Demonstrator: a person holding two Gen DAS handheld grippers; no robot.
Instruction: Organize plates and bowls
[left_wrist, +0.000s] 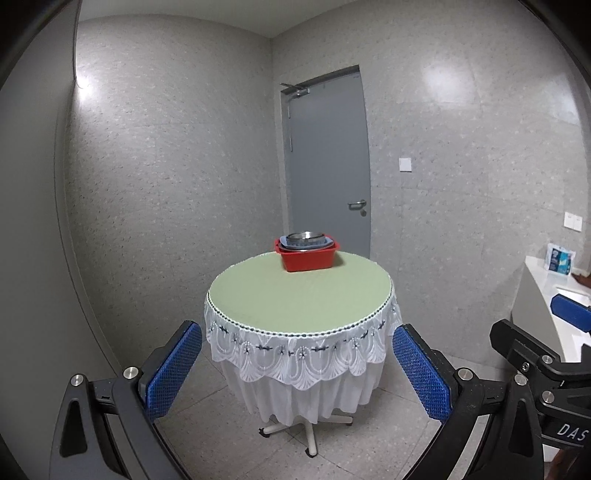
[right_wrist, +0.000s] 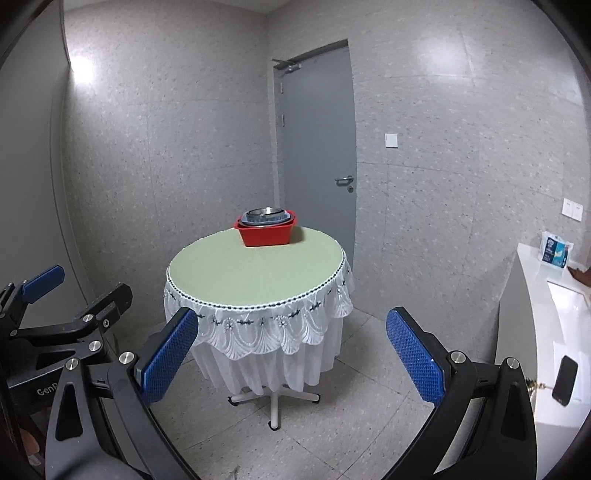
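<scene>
A red basin (left_wrist: 308, 259) stands at the far edge of the round green-topped table (left_wrist: 295, 295). Blue plates (left_wrist: 327, 242) and a steel bowl (left_wrist: 306, 235) are stacked in it. The same basin (right_wrist: 266, 232), plates (right_wrist: 286, 218) and bowl (right_wrist: 264, 213) show in the right wrist view on the table (right_wrist: 255, 269). My left gripper (left_wrist: 297, 332) is open and empty, well back from the table's near edge. My right gripper (right_wrist: 291, 319) is open and empty, also back from the table. Each gripper shows at the edge of the other's view.
A white lace cloth (left_wrist: 295, 354) hangs round the table, which stands on a wheeled white base (right_wrist: 274, 402). A grey door (left_wrist: 327, 162) is behind it. A white counter (right_wrist: 554, 332) at the right holds a tissue pack (right_wrist: 556, 253) and a black phone (right_wrist: 565, 380).
</scene>
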